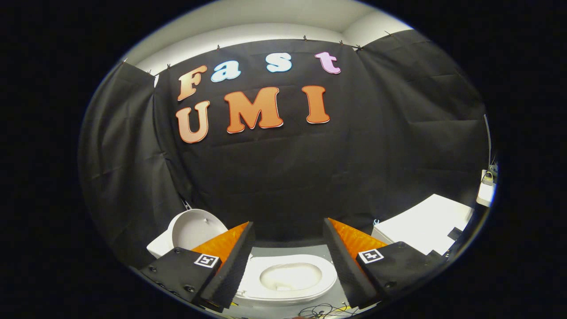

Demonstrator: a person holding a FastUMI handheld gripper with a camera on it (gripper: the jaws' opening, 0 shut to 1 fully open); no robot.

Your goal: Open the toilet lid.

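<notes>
Fingers (288, 259) spread wide, holding nothing, hovering well above the toilet (288, 277). Bowl and seat show between them; the lid (192, 228) stands raised beyond my left finger, so the task looks done. Grey floor (290, 249), loose cables (323, 311), white box (425, 223) beyond my right finger.

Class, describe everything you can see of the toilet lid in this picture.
The toilet lid is white, rounded and smooth, like glossy plastic. It stands raised, already open, tilted back near the booth's black cloth wall, its inner face showing two small bumps. Below it lies the white seat around the bowl. The left finger of the hand-held gripper hides its lower edge; the fingers are spread wide, and nothing visibly touches the lid.
</notes>
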